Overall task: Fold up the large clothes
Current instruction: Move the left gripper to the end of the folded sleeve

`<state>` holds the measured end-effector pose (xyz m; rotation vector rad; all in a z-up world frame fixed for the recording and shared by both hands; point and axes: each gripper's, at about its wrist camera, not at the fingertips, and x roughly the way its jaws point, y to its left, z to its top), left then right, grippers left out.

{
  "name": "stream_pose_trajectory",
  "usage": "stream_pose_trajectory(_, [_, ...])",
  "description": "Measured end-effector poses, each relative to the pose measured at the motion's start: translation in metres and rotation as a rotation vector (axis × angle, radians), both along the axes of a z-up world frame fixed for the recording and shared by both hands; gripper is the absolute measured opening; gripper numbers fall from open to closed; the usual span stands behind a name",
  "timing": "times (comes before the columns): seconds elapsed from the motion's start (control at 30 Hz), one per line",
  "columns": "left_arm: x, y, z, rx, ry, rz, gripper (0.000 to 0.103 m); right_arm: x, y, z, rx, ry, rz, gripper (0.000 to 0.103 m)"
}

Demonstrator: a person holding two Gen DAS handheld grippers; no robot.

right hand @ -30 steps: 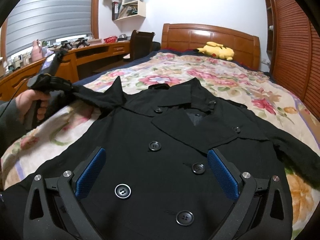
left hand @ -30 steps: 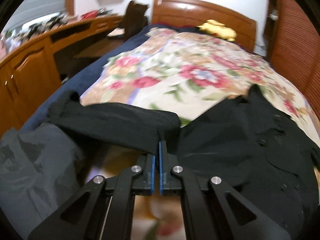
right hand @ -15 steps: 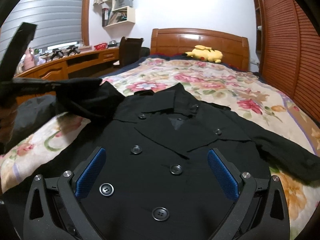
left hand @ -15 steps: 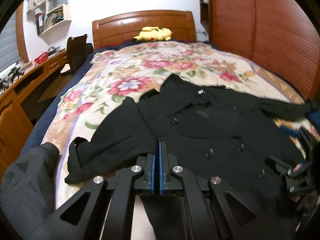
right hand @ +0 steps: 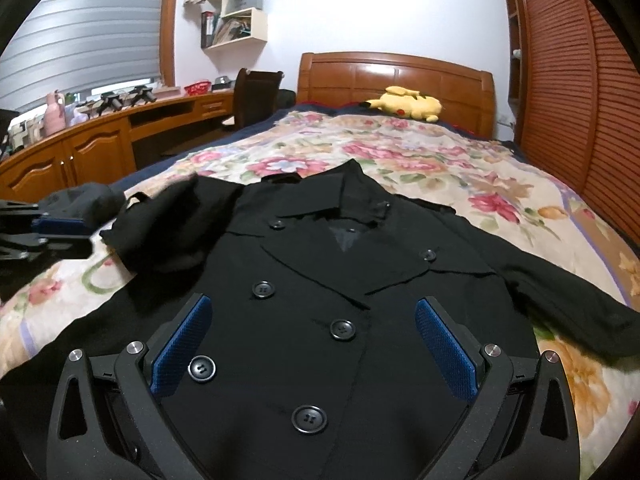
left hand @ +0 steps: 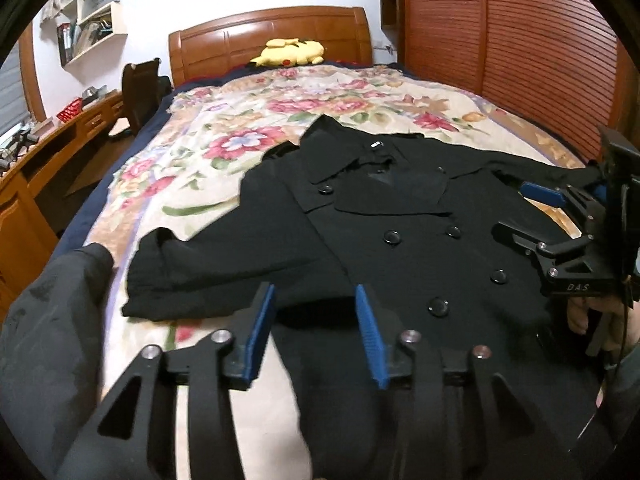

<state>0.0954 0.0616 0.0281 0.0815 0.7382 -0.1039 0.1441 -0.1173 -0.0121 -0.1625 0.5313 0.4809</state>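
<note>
A black double-breasted coat (left hand: 420, 216) (right hand: 332, 280) lies front up on the floral bedspread (left hand: 248, 136) (right hand: 420, 152). Its left sleeve (left hand: 224, 264) (right hand: 168, 224) is folded in toward the body. Its right sleeve (right hand: 568, 292) lies stretched out to the right. My left gripper (left hand: 316, 300) is open and empty, just above the folded sleeve's edge; it also shows at the left edge of the right wrist view (right hand: 60, 226). My right gripper (right hand: 312, 316) is open and empty above the coat's buttons; it also shows in the left wrist view (left hand: 560, 196).
A yellow plush toy (left hand: 290, 52) (right hand: 406, 102) lies by the wooden headboard (right hand: 396, 76). A dark grey garment (left hand: 48, 332) hangs at the bed's left edge. A wooden desk (right hand: 100, 140) and chair (right hand: 256, 96) stand left; slatted wooden doors (left hand: 508, 44) stand right.
My left gripper carried the left sleeve in over the coat, then opened and let it go. The sleeve now lies folded on the coat. My right gripper stayed open above the buttons.
</note>
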Motion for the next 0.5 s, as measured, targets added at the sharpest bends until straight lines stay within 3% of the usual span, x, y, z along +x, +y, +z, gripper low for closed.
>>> stream_pose_trajectory(0.1, [0.002,0.016,0.001,-0.004,-0.014,0.035,0.054,-0.002,0.002,-0.001,0.0,0.0,0.01,0.103])
stream_pose_trajectory(0.5, [0.045,0.107,-0.051,-0.024,0.061,0.254,0.054,-0.018,0.021,0.005,-0.015,-0.016,0.062,0.103])
